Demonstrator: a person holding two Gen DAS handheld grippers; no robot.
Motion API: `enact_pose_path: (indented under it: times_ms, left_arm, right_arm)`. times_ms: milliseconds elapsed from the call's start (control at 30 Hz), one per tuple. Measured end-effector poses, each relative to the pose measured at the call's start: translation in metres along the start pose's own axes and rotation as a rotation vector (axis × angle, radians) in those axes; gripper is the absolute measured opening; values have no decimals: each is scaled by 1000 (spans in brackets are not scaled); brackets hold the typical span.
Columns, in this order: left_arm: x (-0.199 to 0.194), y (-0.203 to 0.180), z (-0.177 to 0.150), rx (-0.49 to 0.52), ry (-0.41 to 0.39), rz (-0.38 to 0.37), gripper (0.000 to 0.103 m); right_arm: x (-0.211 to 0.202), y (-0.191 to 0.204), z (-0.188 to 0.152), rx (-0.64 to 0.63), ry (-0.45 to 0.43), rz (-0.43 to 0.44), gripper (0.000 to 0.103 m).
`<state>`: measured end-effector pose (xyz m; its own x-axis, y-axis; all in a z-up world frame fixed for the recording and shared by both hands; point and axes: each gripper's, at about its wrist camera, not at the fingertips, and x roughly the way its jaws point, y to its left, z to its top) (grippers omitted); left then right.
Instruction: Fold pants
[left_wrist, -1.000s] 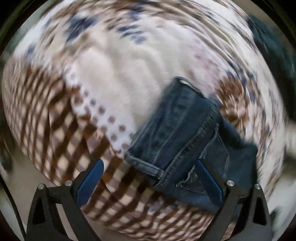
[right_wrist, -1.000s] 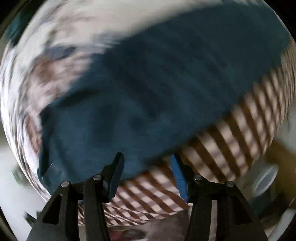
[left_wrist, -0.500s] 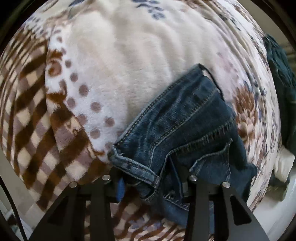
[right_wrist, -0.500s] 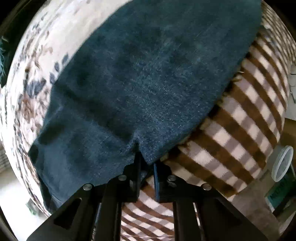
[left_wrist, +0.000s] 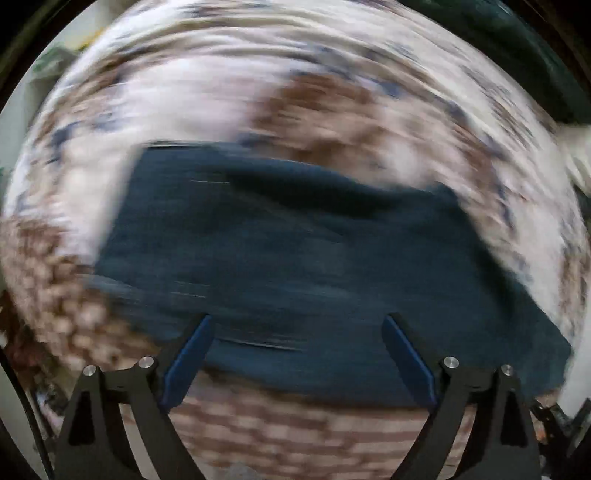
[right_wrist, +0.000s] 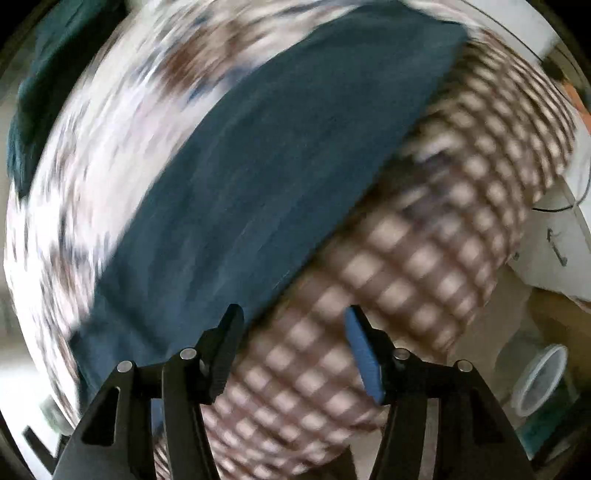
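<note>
The dark blue jeans (left_wrist: 295, 251) lie as a broad flat slab on the patterned blanket (left_wrist: 221, 92), blurred by motion. My left gripper (left_wrist: 297, 336) hovers over their near edge, its jaws opening wide; the cloth lies below them and neither blue pad (left_wrist: 188, 354) touches it. In the right wrist view the jeans (right_wrist: 280, 162) run diagonally from lower left to upper right. My right gripper (right_wrist: 295, 332) is beside their lower edge, over the brown checked part of the blanket (right_wrist: 424, 258). Its jaws are opening too, with nothing between them.
A dark teal garment (right_wrist: 37, 92) lies past the blanket's far side, also seen as a teal garment (left_wrist: 498, 44) at the top right. A clear plastic tub (right_wrist: 543, 376) stands on the floor at the right. The blanket's edge drops off near both grippers.
Half a second ago both grippers were shut on the jeans' edge. Both have let go and opened, and both have swept sideways; the jeans now lie flat.
</note>
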<state>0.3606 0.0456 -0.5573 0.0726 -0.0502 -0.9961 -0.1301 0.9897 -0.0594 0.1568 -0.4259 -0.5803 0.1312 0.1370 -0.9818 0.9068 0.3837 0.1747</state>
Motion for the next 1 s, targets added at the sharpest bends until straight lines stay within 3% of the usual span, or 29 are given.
enact_pose_path:
  times_ms: [167, 233, 333, 433, 533, 700, 900, 1000]
  left_arm:
    - [34, -138, -21, 202, 45, -44, 95]
    - [58, -172, -27, 247, 99, -48, 95]
    - [99, -209, -38, 306, 140, 51, 103]
    - [109, -217, -40, 290, 112, 106, 103]
    - [108, -218, -39, 273, 105, 116, 103]
    - [100, -212, -57, 261, 91, 126, 103]
    - [109, -217, -56, 244, 87, 139, 103]
    - [110, -219, -56, 240, 75, 142, 103]
  right_arm:
    - [-31, -88, 85, 200, -147, 175, 60]
    - [-36, -134, 133, 253, -177, 242, 60]
    - [-24, -170, 178, 294, -186, 258, 60]
    - [2, -202, 218, 351, -139, 307, 60]
    - [18, -222, 235, 384, -114, 365, 61]
    - [19, -198, 240, 284, -163, 402, 63]
    - [23, -188, 242, 235, -133, 567, 63]
    - [41, -175, 258, 195, -101, 568, 61]
